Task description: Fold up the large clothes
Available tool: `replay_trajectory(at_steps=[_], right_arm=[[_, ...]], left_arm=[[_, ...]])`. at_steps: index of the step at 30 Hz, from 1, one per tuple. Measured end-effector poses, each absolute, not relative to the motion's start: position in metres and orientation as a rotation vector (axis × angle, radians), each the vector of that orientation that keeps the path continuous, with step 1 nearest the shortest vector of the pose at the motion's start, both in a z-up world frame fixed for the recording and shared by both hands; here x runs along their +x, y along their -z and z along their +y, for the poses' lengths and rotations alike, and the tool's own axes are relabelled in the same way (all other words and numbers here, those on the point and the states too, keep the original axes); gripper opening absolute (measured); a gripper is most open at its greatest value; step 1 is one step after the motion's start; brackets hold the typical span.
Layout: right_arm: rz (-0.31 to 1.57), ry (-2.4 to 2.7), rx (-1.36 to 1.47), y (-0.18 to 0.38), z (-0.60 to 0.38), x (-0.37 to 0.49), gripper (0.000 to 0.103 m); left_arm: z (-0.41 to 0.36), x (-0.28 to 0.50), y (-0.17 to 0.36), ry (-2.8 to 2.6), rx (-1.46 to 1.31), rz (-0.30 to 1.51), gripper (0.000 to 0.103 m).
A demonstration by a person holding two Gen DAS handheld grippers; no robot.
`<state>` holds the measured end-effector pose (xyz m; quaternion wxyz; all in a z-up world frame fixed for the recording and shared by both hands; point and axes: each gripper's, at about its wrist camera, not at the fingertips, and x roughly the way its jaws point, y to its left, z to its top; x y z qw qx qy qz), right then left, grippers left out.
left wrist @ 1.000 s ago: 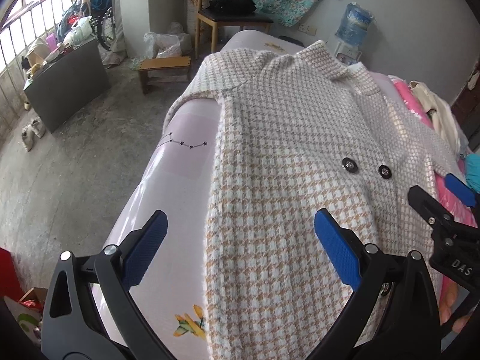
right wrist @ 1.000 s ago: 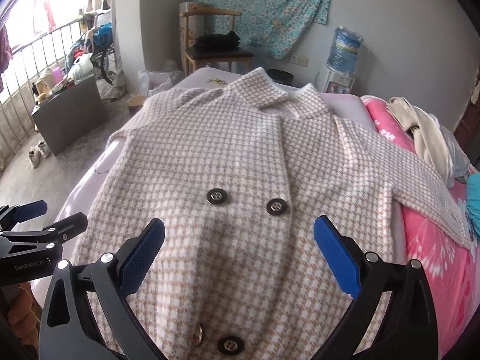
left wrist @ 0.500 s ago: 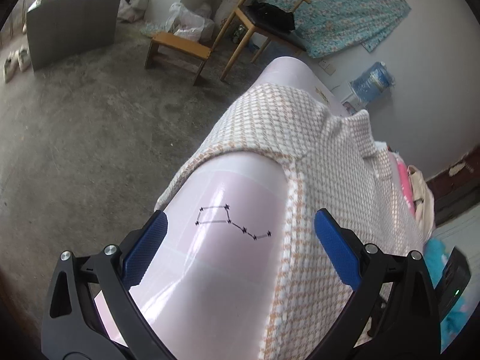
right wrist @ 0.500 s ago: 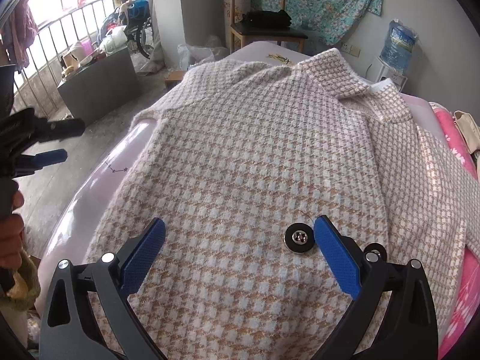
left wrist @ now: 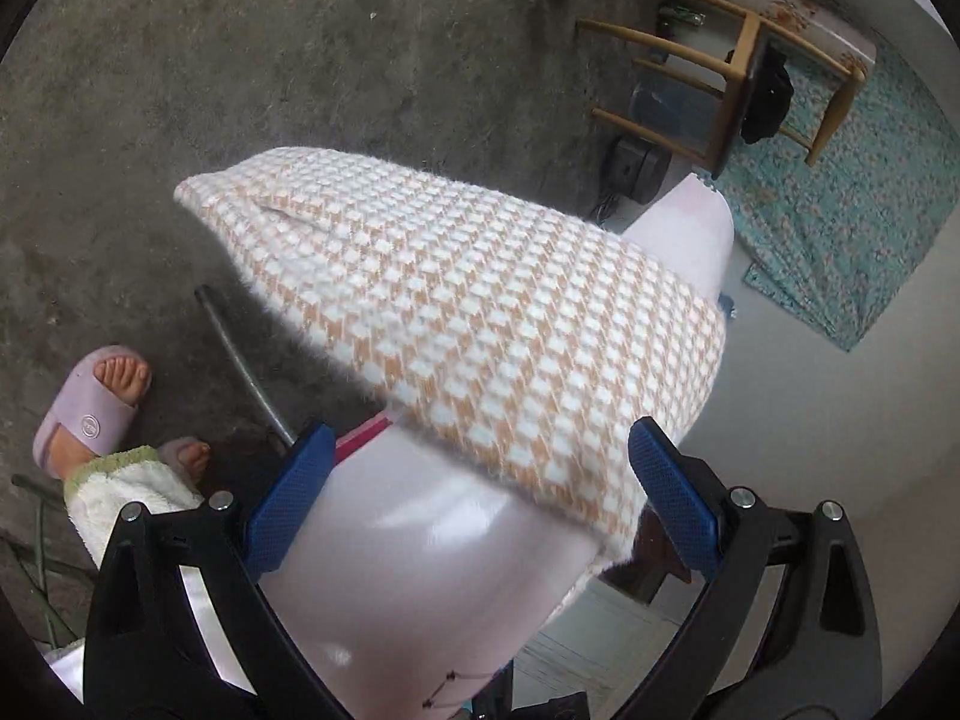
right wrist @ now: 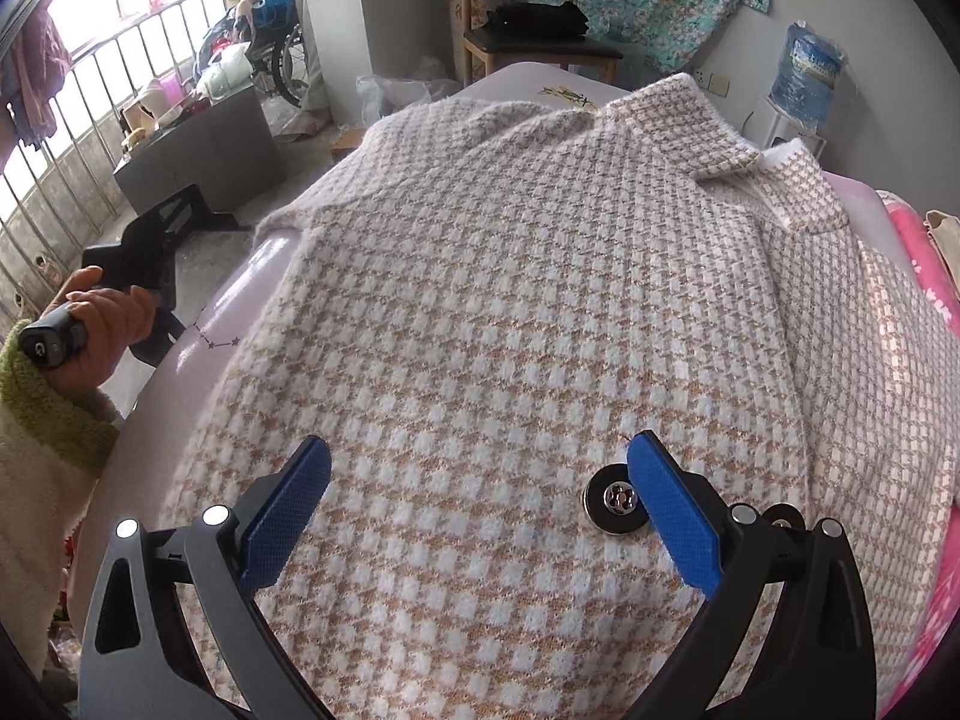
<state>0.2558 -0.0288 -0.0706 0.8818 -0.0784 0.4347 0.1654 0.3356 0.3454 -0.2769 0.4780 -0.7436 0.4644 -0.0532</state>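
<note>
Beige-and-white checked wool fills the right wrist view: the coat [right wrist: 540, 312] lies spread front-up on the bed [right wrist: 252, 276], collar toward the top of the frame, one metal button [right wrist: 618, 498] just beside the right blue pad. The right tool [right wrist: 480, 516] sits released over the cloth at the lower centre, jaws wide and holding nothing. At the left edge a hand [right wrist: 102, 324] grips the handle of the other tool. In the left wrist view the left tool [left wrist: 480, 504] is also released, pointing down at the sleeve [left wrist: 468, 324] that hangs over the bed's pale pink edge [left wrist: 420, 552], above the concrete floor [left wrist: 240, 60] and a slippered foot [left wrist: 90, 414] at lower left.
</note>
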Motion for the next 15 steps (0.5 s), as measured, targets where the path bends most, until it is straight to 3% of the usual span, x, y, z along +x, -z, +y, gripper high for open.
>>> replay_trajectory(at_steps=[2, 4, 7, 12, 15], right_arm=[[0.908, -0.338, -0.155, 0.071, -0.03, 0.258, 0.097], [0.911, -0.333, -0.144, 0.071, -0.032, 0.26, 0.097], [0.917, -0.323, -0.123, 0.072, -0.036, 0.264, 0.097], [0.91, -0.317, -0.113, 0.072, -0.041, 0.263, 0.097], [0.898, -0.312, -0.114, 0.069, -0.045, 0.259, 0.097]], left_arm=[[0.342, 0.349, 0.289, 0.141, -1.855, 1.153, 0.094], [0.336, 0.359, 0.296, 0.136, -1.862, 1.174, 0.085], [0.334, 0.363, 0.298, 0.093, -1.89, 1.159, 0.066], [0.352, 0.361, 0.274, -0.054, -1.778, 1.148, 0.016], [0.366, 0.36, 0.222, -0.152, -1.475, 1.1, 0.009]])
